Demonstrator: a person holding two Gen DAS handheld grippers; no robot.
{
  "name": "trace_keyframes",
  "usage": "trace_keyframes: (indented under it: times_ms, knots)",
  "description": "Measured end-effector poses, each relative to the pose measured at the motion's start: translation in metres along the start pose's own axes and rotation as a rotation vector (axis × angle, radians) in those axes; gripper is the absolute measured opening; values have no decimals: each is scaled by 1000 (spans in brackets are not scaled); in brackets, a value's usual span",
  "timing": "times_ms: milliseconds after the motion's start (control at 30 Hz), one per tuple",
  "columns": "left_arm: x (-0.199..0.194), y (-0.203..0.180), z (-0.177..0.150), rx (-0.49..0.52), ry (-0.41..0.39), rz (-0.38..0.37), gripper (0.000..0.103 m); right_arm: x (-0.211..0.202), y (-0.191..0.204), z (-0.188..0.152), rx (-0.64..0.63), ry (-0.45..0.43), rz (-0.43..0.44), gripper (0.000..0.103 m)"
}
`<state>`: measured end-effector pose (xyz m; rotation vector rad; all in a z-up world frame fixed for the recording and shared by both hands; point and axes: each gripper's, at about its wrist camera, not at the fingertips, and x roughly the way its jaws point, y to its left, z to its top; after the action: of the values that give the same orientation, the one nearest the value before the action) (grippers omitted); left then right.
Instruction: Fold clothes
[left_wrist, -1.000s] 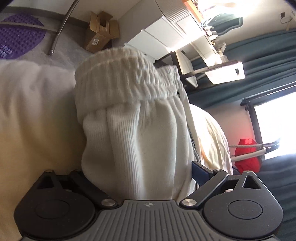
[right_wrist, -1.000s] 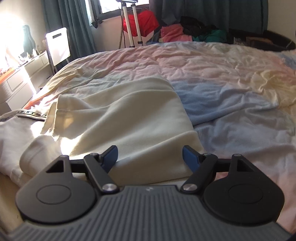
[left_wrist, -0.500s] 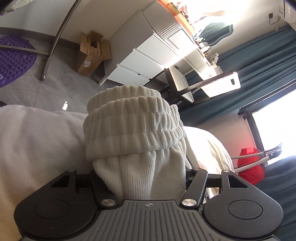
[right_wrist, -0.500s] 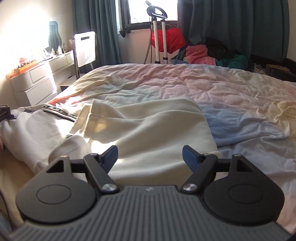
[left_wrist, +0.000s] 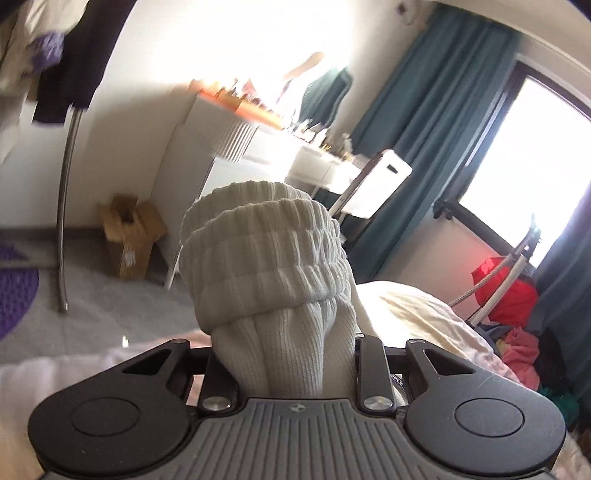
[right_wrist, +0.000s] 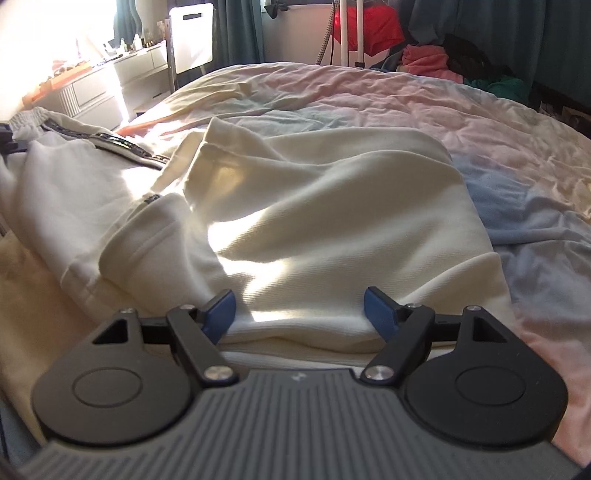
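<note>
My left gripper (left_wrist: 284, 354) is shut on the elastic waistband (left_wrist: 266, 258) of white ribbed trousers and holds it bunched up in the air; its fingertips are hidden by the cloth. In the right wrist view the same trousers (right_wrist: 74, 173), with a dark side stripe (right_wrist: 129, 147), lie at the left of the bed. A cream folded garment (right_wrist: 332, 206) lies in front of my right gripper (right_wrist: 299, 310), which is open just above its near edge.
The bed has a rumpled pastel duvet (right_wrist: 498, 122). A white dresser (left_wrist: 236, 147) and chair (left_wrist: 373, 184) stand by the wall, a cardboard box (left_wrist: 129, 240) is on the floor, and a pile of clothes (right_wrist: 461, 66) lies beyond the bed.
My left gripper closed on the waistband and lifted it, tilting upward toward the room. My right gripper dropped closer to the cream garment and stayed open.
</note>
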<state>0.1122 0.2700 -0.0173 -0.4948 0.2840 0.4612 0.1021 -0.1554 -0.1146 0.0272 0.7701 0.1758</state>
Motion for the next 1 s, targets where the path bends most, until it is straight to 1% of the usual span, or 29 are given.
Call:
trace_keyframes:
  times_ms: [67, 167, 233, 300, 433, 500, 567, 633, 700, 767, 800, 900, 933, 1000]
  knots:
    - [-22, -28, 1, 54, -74, -29, 28, -7, -12, 3, 54, -17, 10, 78]
    - [-59, -81, -3, 112, -191, -81, 28, -21, -34, 10, 151, -63, 9, 78]
    - [-82, -115, -7, 152, -258, -121, 28, -34, -50, 15, 203, -111, -20, 78]
    - [-101, -157, -16, 212, -279, -176, 28, -48, -65, 19, 222, -168, -92, 79]
    - [-136, -240, -52, 316, -307, -274, 27, -70, -103, 26, 310, -258, -164, 79]
    - [-152, -279, -78, 371, -329, -323, 27, -79, -127, 28, 393, -295, -184, 79]
    - [-167, -311, -112, 442, -354, -367, 27, -89, -151, 27, 472, -330, -211, 79]
    - [-176, -339, -154, 542, -373, -416, 27, -98, -174, 24, 545, -363, -245, 79]
    - [-178, -359, -205, 681, -381, -462, 27, -106, -197, 17, 629, -396, -270, 79]
    - [-173, -376, -254, 829, -365, -497, 27, -111, -216, 8, 711, -425, -286, 79]
    - [-167, -380, -276, 897, -347, -506, 27, -111, -223, 3, 745, -425, -290, 81]
    - [-145, -388, -336, 1092, -279, -520, 27, -106, -233, -3, 787, -419, -263, 81]
    - [-140, -386, -349, 1135, -280, -524, 27, -103, -233, -3, 789, -418, -251, 81]
    - [-135, -385, -360, 1184, -300, -525, 29, -98, -232, -2, 779, -418, -218, 81]
